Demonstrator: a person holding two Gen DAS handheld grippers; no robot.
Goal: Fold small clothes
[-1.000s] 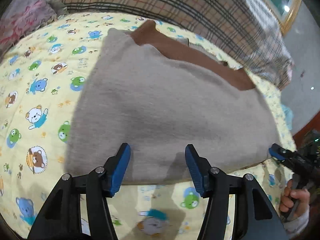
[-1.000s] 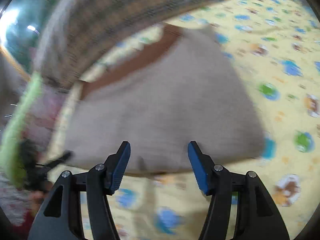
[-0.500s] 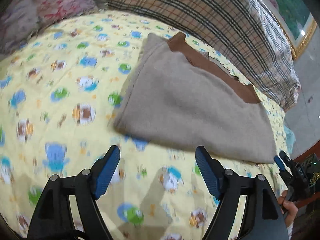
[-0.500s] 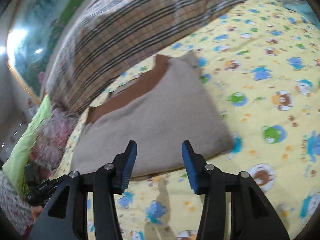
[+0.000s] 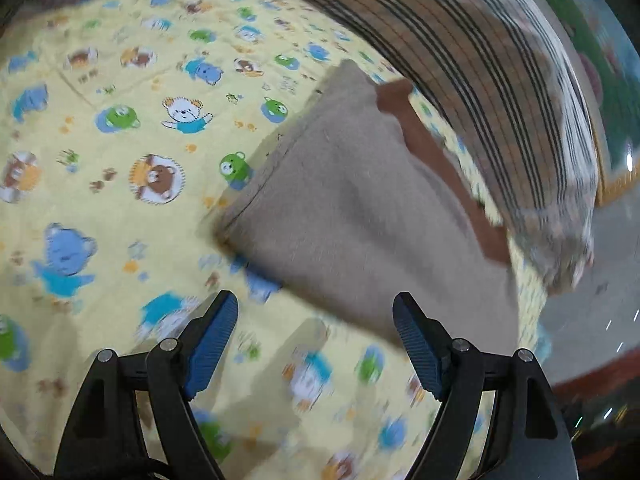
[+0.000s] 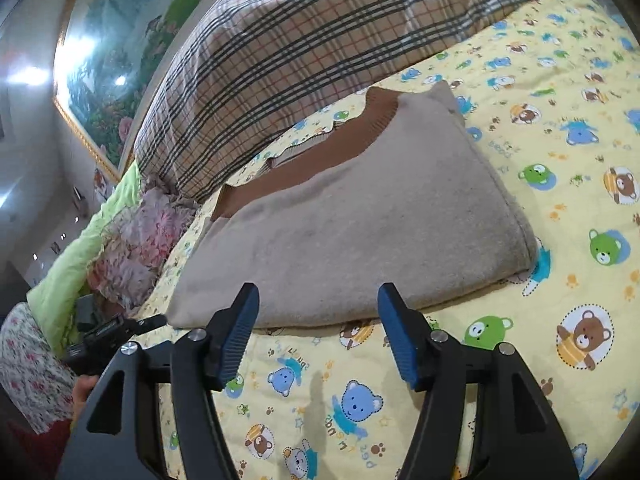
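- Folded beige garment (image 6: 360,224) with a brown ribbed band (image 6: 304,160) along its far edge lies flat on the bed, near the plaid bedding at the bed's far side; in the left wrist view the same garment (image 5: 360,216) shows blurred, its brown band (image 5: 440,168) turned toward the plaid cloth.
- Its folded edge on the near right is thick and rounded, with several layers showing.
- Right claw (image 6: 316,328) hangs just before the garment's near edge, its jaws opening; nothing is between the blue pads (image 6: 236,332), and they touch neither cloth nor sheet.
- Left claw (image 5: 316,344) is released too, jaws wide apart over the printed sheet, just short of the garment's near corner, with nothing between its pads (image 5: 212,344).
- From the right wrist view, the left claw's black tip (image 6: 120,328) shows at the garment's left corner, with part of a hand (image 6: 82,388) below it; whether it touches the cloth I cannot tell.
- Yellow sheet (image 6: 560,240) printed with bears covers the bed.
- Plaid bedding (image 6: 300,48) is heaped along the far edge, with pink floral cloth (image 6: 132,240) and a green quilt (image 6: 76,264) to the left.
- Framed landscape picture (image 6: 120,64) hangs on the wall behind.
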